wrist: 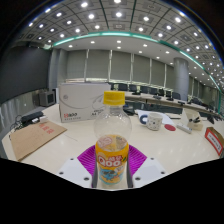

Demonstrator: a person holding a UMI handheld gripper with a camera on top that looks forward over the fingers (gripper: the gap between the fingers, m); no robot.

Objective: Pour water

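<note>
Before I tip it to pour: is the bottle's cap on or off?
On. The bottle stands upright between the gripper's fingers, its yellow cap seated on top.

A single wide-angle camera riding on the handheld gripper (112,168) looks forward along its two fingers, low and close over the white table (60,150), facing an office's far windows (110,68) well beyond that table.

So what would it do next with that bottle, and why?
Probably close the gripper on the bottle and lift. The bottle stands upright between the fingers, yellow cap on, and a white cup waits beyond it on the table.
</note>
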